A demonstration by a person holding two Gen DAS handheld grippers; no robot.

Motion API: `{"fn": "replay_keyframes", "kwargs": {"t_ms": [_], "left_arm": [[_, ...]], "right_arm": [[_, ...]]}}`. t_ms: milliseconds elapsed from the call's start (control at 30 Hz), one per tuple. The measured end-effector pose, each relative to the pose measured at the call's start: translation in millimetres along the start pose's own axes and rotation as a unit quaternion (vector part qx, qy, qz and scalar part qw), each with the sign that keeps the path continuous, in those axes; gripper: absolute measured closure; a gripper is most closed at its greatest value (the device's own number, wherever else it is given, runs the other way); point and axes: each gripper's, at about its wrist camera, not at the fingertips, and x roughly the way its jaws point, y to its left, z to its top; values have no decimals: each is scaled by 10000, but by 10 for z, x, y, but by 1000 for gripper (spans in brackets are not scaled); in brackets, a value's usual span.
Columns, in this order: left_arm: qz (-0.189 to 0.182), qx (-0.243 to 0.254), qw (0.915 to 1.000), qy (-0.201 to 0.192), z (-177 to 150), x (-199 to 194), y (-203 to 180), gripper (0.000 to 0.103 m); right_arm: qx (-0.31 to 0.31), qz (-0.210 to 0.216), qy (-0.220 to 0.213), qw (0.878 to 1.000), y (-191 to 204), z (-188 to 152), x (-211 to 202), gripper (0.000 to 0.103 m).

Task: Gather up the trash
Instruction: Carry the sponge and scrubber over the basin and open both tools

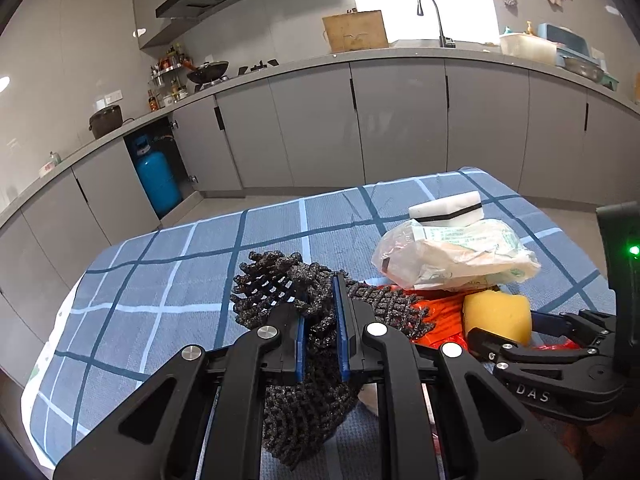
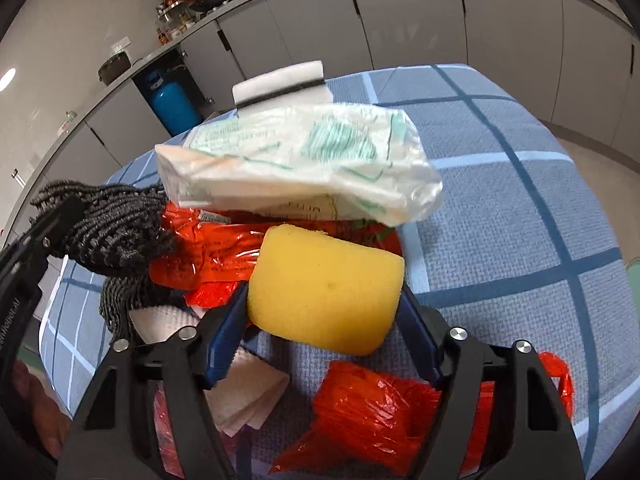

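Observation:
My left gripper (image 1: 322,320) is shut on a black mesh net (image 1: 304,400), which drapes over the blue checked tablecloth (image 1: 160,272); the net also shows in the right wrist view (image 2: 116,224). My right gripper (image 2: 324,312) is shut on a yellow sponge (image 2: 324,288), also seen in the left wrist view (image 1: 496,316). Behind the sponge lie a red plastic bag (image 2: 208,248), a crumpled clear bag with white paper (image 2: 304,164) and a white sponge with a black stripe (image 2: 280,80). More red plastic (image 2: 372,412) and a white tissue (image 2: 244,396) lie under my right gripper.
The table stands in a kitchen with grey cabinets (image 1: 400,120) and a counter behind it. A blue gas cylinder (image 1: 156,180) sits in an open cabinet at the left. The tablecloth stretches on to the right of the pile (image 2: 520,240).

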Motion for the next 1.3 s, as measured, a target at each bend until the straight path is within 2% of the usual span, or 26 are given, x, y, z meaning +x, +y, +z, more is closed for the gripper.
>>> {"fn": "replay_keyframes", "kwargs": {"t_ms": [300,533,1000,1300], "left_arm": [[-116,-46,9995,-285,141,-273,-8,89],[-333,156,9976,-587,312,-495,-301,89],[-1022,847,9878,-808,402,-642,-1288,89],[-1650,1292,9731,-962,377,-830,-1933,89]], "right_arm": [[-235,89,-640,9976,72,-23,-578,36],[-220,-162,-1190,9925,-98,-18,-986,36],[478,-949,-1576,9818,-1078,-175,-1396,36],[970,-1479,-1704,9694,-1743,-403,-1671,36]]}}
